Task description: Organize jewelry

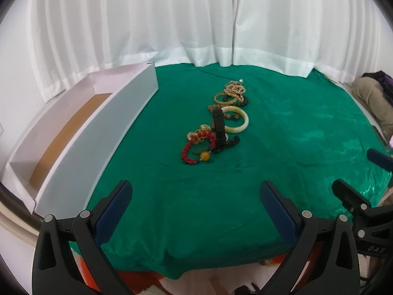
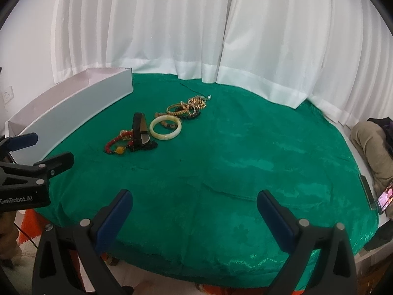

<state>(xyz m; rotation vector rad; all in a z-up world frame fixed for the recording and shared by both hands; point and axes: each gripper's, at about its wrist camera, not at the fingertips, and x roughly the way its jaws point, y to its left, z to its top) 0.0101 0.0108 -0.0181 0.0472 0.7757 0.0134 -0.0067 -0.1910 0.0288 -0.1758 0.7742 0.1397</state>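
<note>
Left tool, jaws spread wide and empty, above a desk under green cloth. Mid-cloth, a touching row of jewelry: red bead bracelet, black strap, pale bangle, gold bangle. Open white box at left; right tool at the right edge

Bare green cloth lies open between both grippers and the jewelry, and widely to the right of it. The jewelry forms one crowded line: red bead bracelet, black strap, pale jade bangle, gold bangles. The white box walls off the left side; white curtains close the back.
</note>
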